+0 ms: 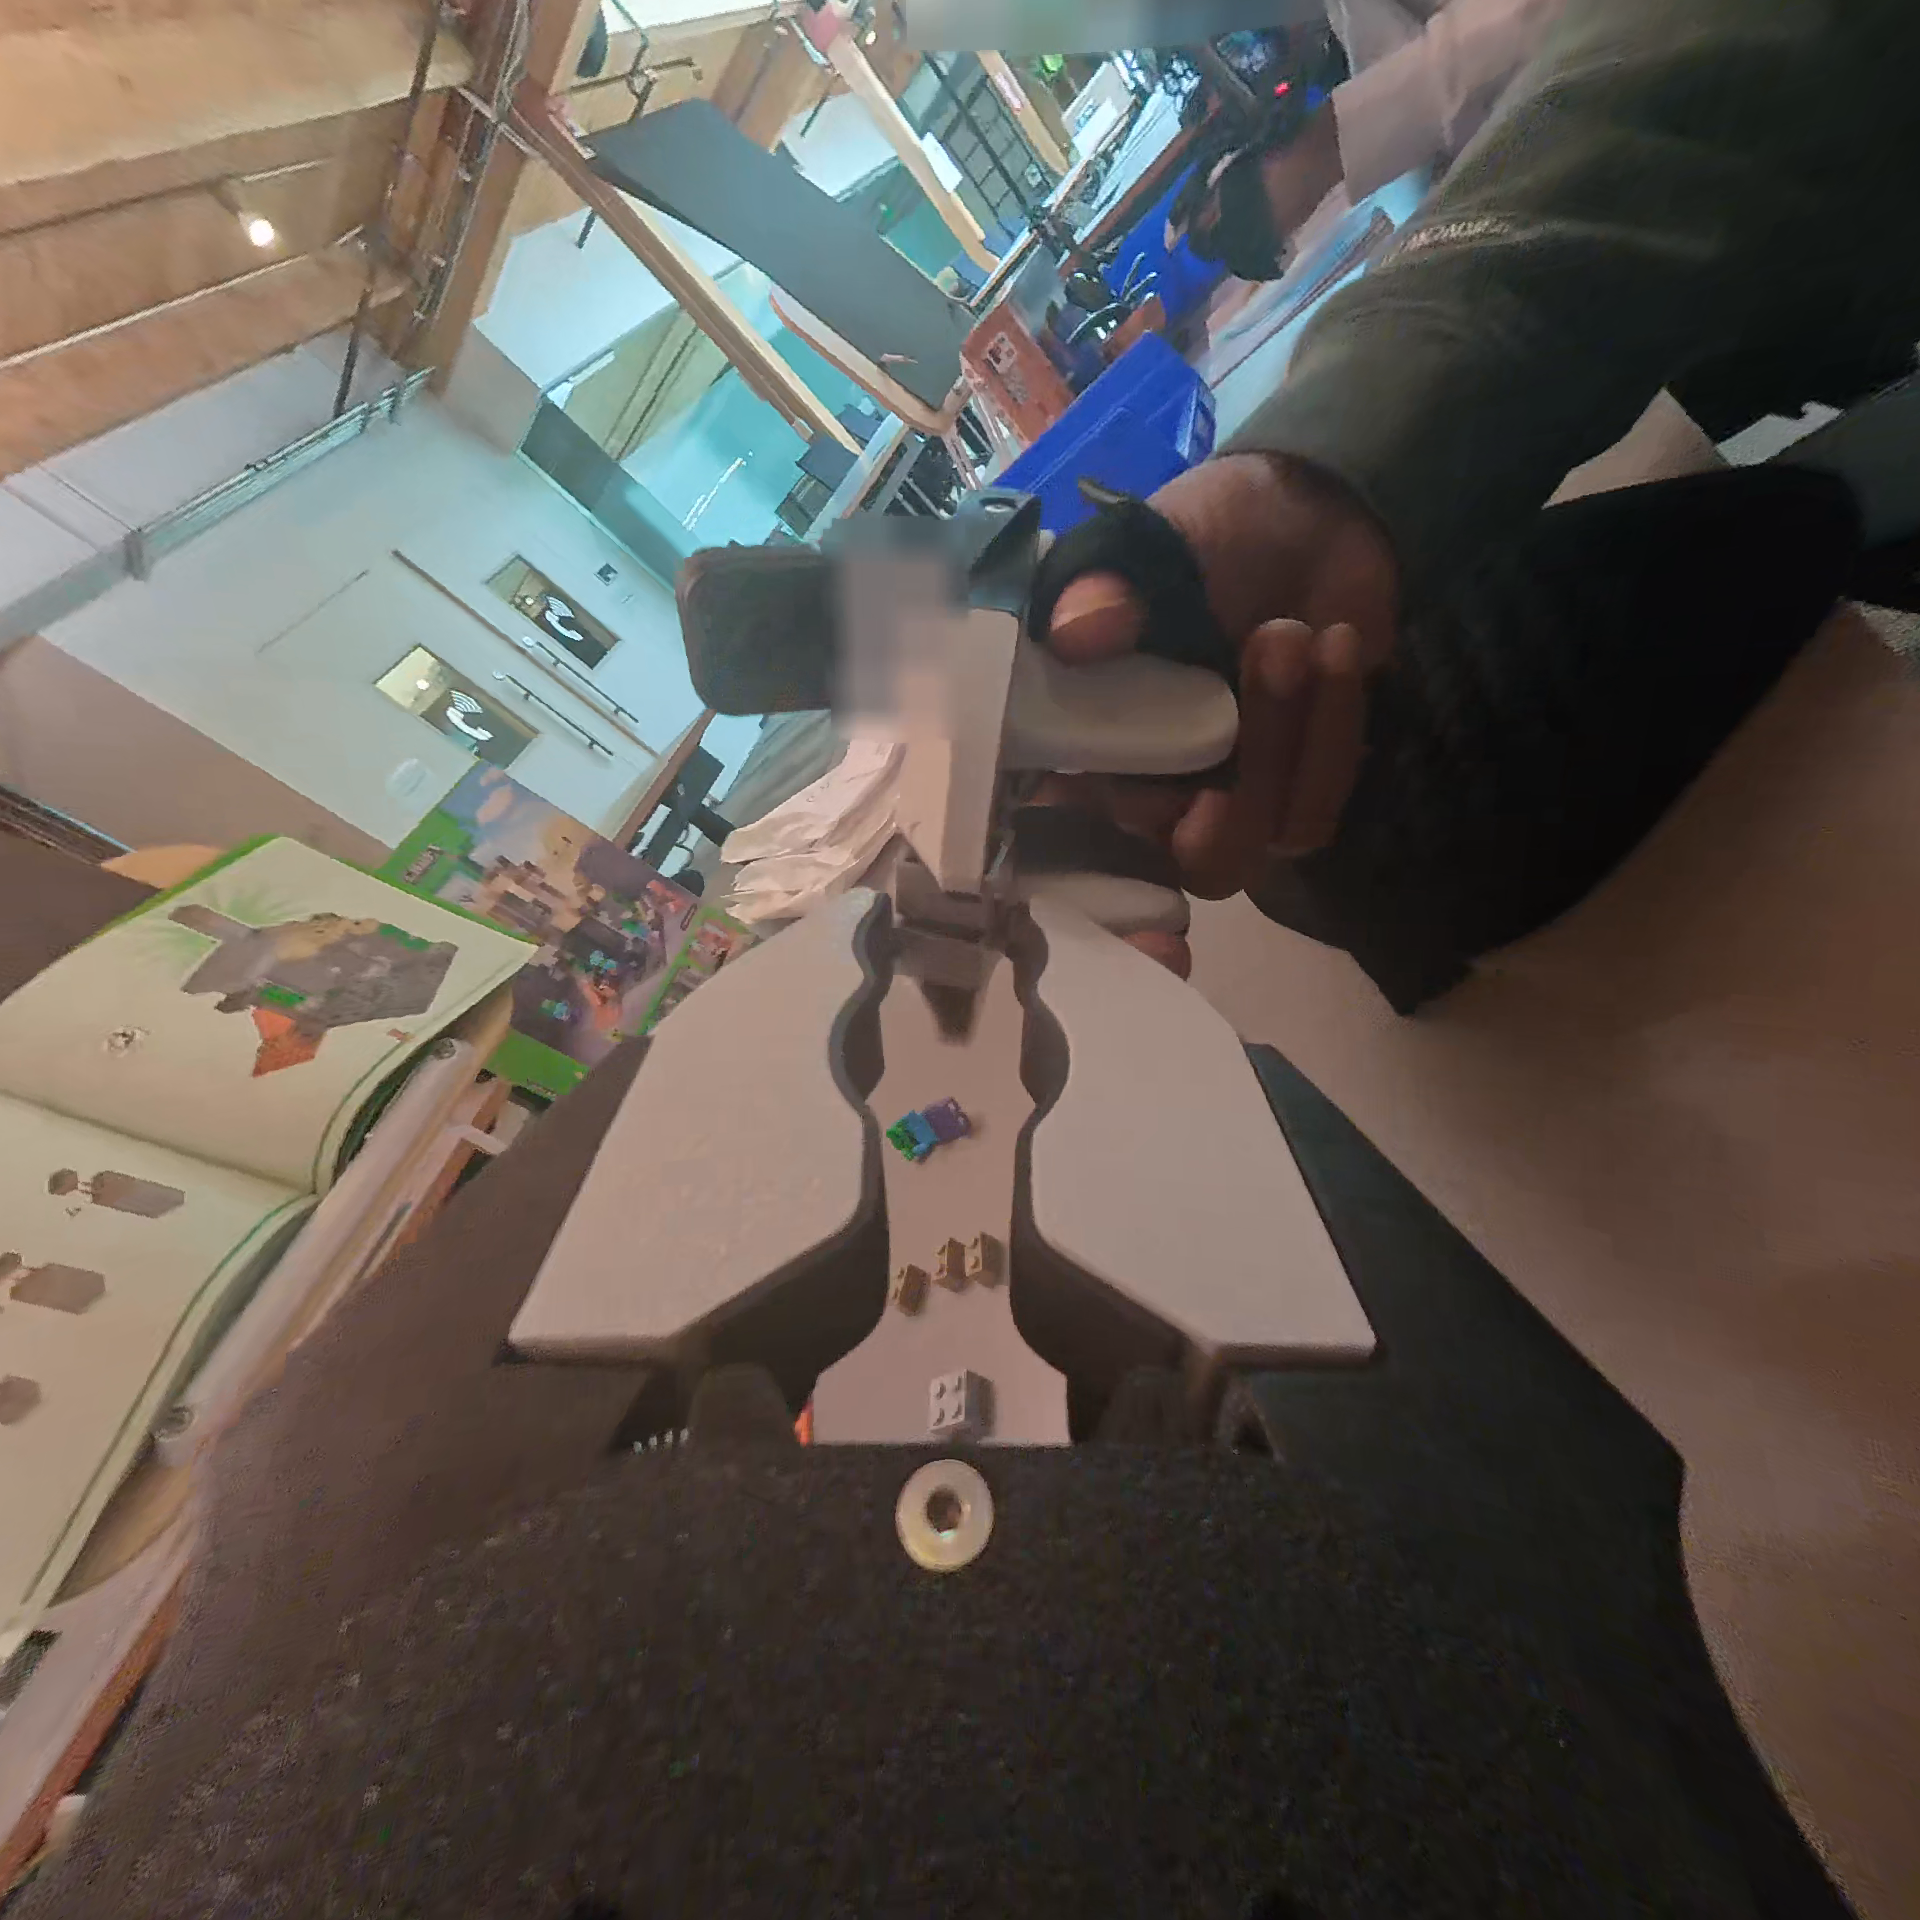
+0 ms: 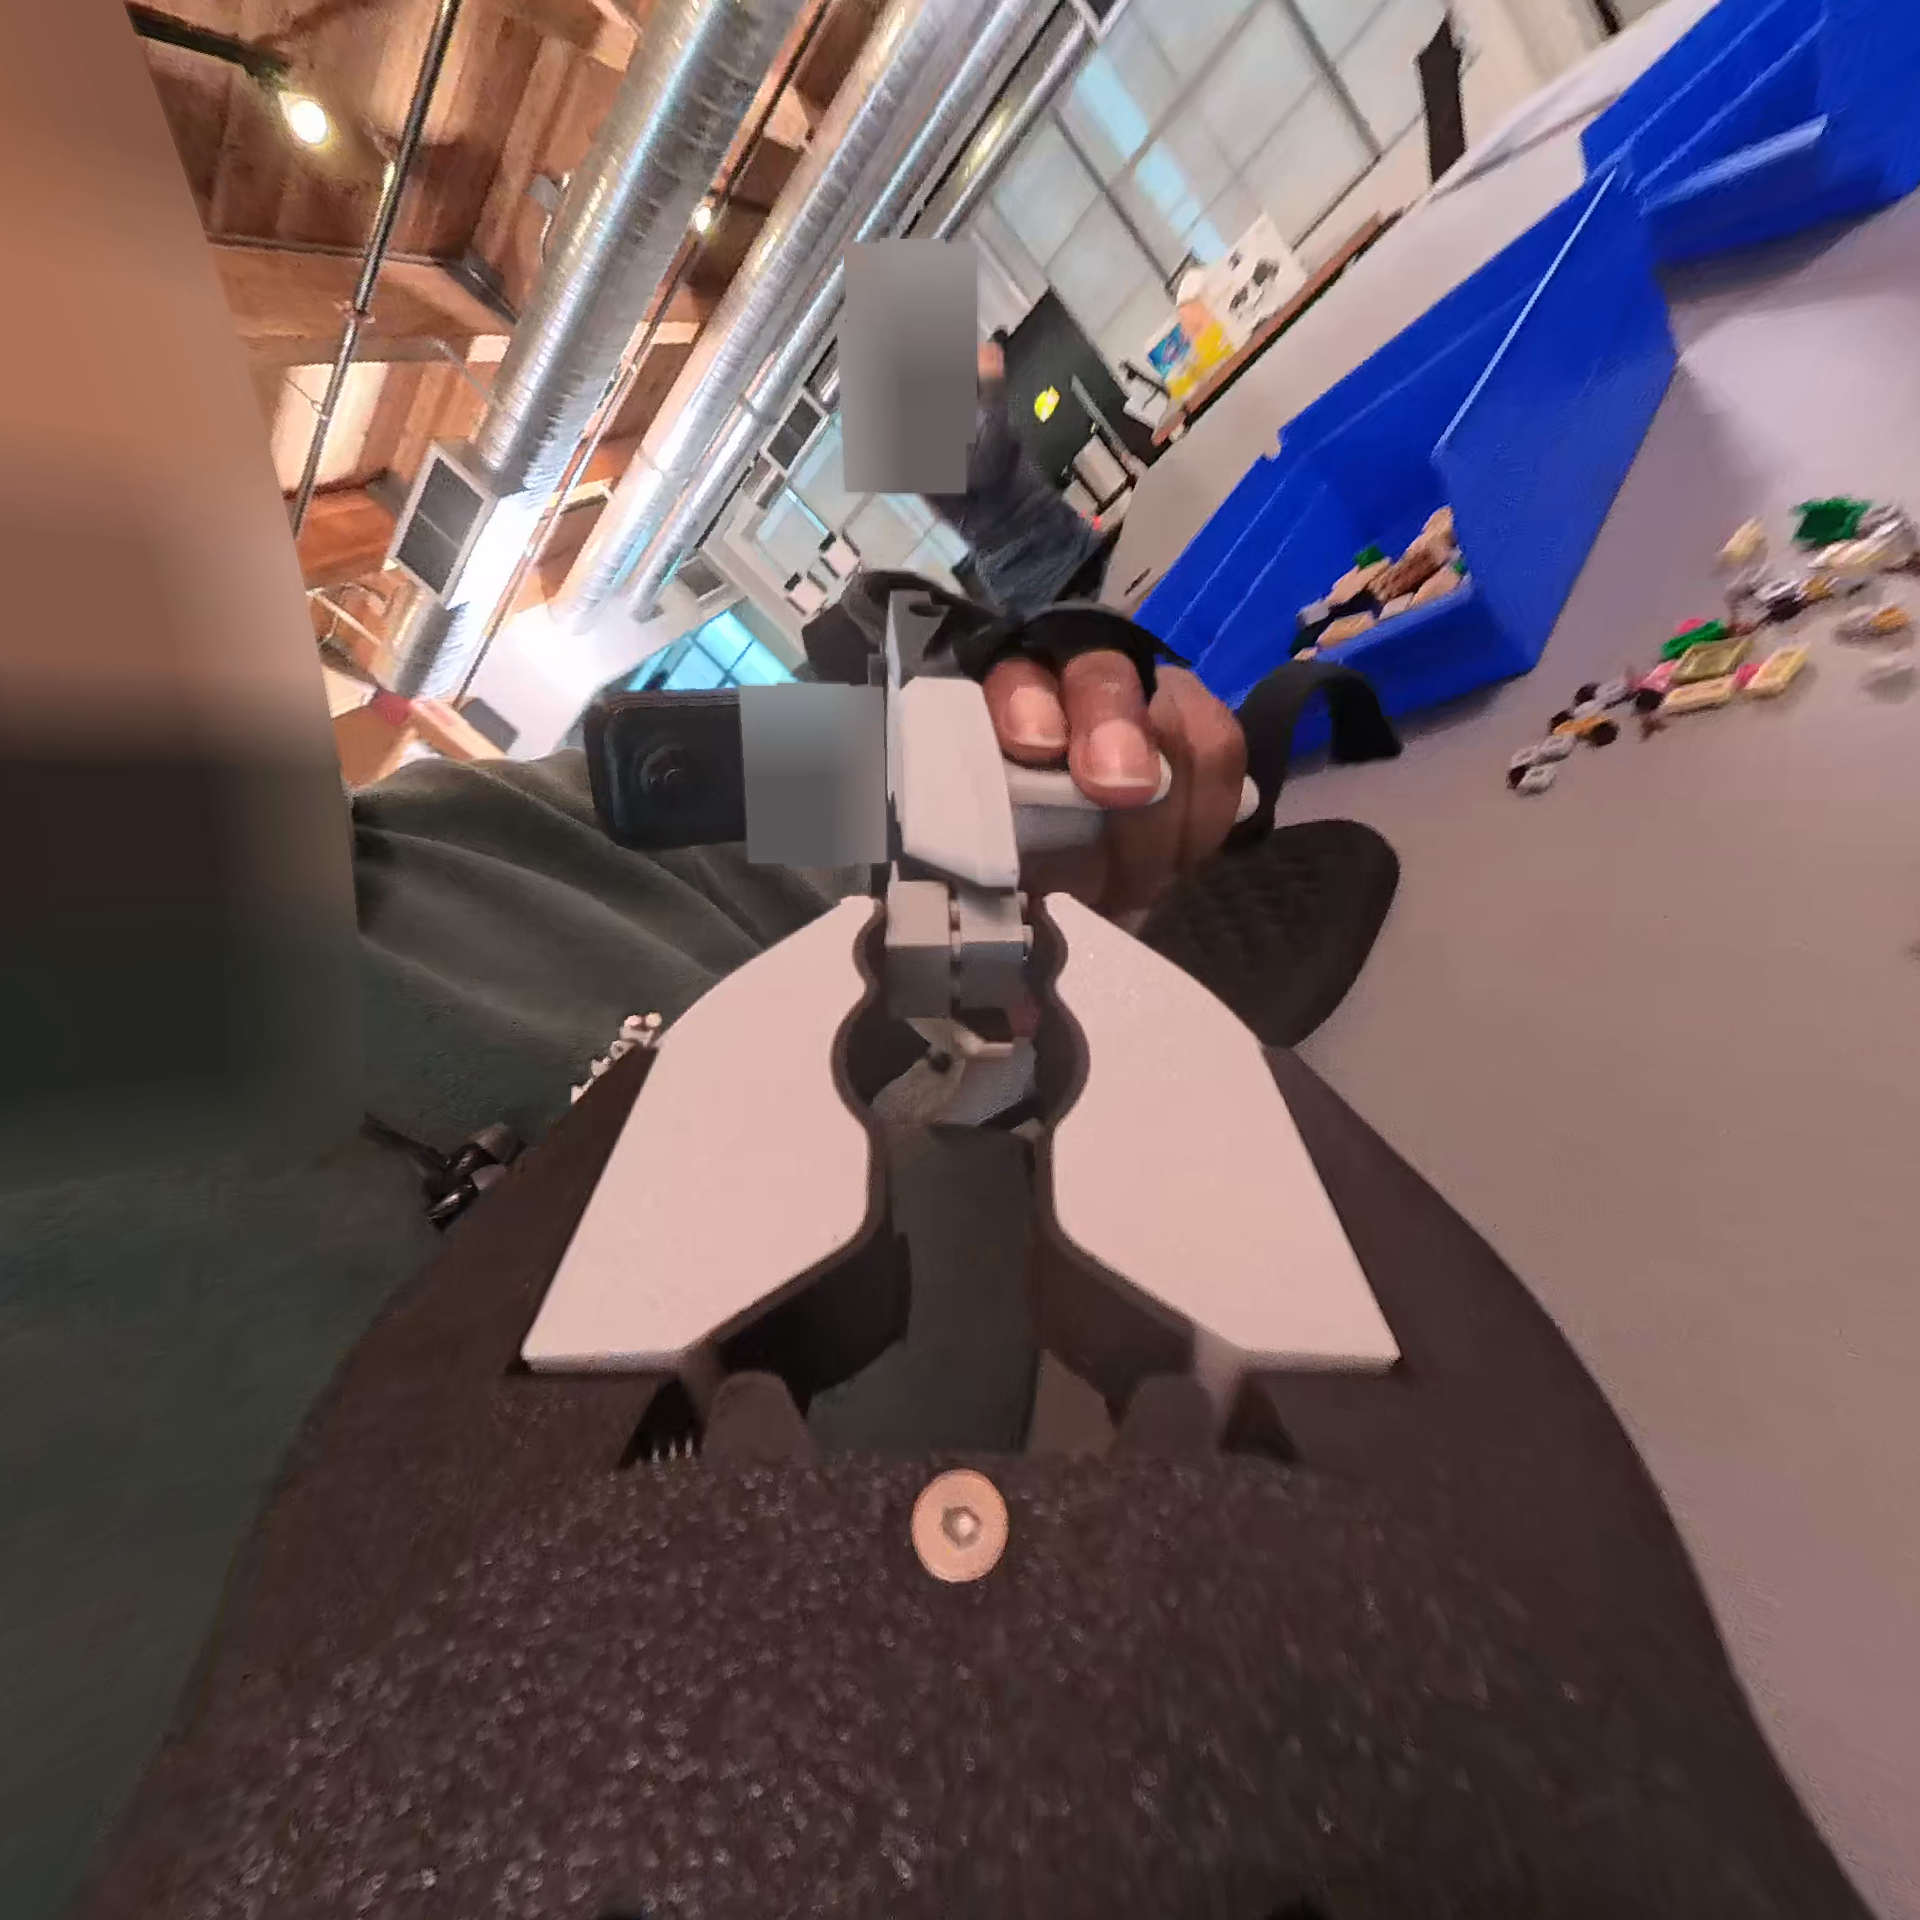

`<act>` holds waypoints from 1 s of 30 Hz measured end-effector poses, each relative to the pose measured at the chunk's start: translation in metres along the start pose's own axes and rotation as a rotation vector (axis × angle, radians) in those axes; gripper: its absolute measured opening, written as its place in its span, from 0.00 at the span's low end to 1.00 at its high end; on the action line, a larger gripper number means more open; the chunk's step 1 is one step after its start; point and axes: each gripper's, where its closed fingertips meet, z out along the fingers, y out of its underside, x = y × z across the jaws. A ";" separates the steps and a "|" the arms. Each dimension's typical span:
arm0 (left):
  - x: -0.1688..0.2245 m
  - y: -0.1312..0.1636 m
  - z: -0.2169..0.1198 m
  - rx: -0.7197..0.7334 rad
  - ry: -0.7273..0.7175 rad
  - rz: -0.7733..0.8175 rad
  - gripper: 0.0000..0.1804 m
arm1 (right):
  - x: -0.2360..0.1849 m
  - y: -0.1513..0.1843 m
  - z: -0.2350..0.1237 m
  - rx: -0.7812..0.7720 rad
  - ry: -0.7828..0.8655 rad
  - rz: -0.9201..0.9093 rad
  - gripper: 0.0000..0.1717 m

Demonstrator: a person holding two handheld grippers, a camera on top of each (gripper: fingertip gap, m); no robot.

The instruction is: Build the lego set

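At frame centre, a grey brick assembly point(image 2: 951, 966) is clamped by both grippers point(image 2: 956, 951) point(image 1: 940, 935); light, rigid, likely separable, best gripped on flat sides.

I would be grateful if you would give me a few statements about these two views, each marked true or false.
1. A grey brick assembly sits between the fingers of the right gripper. True.
2. The bins on the table in the right wrist view are red. False: they are blue.
3. An open booklet lies at the left of the left wrist view. True.
4. The loose four-stud brick seen low between the fingers of the left gripper is yellow. False: it is grey.
5. A small green and purple piece lies on the table. True.
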 end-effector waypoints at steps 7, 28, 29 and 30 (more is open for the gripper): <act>-0.002 -0.001 -0.007 0.009 -0.050 0.032 0.11 | -0.002 0.000 0.008 -0.010 -0.052 0.049 0.14; -0.006 -0.003 -0.011 0.014 -0.068 0.042 0.11 | -0.003 -0.004 0.010 0.012 -0.083 0.030 0.15; -0.005 -0.003 -0.011 0.016 -0.064 0.041 0.11 | -0.003 -0.004 0.010 0.008 -0.086 0.031 0.15; -0.005 -0.003 -0.011 0.019 -0.059 0.038 0.10 | -0.004 -0.003 0.010 0.003 -0.090 0.034 0.15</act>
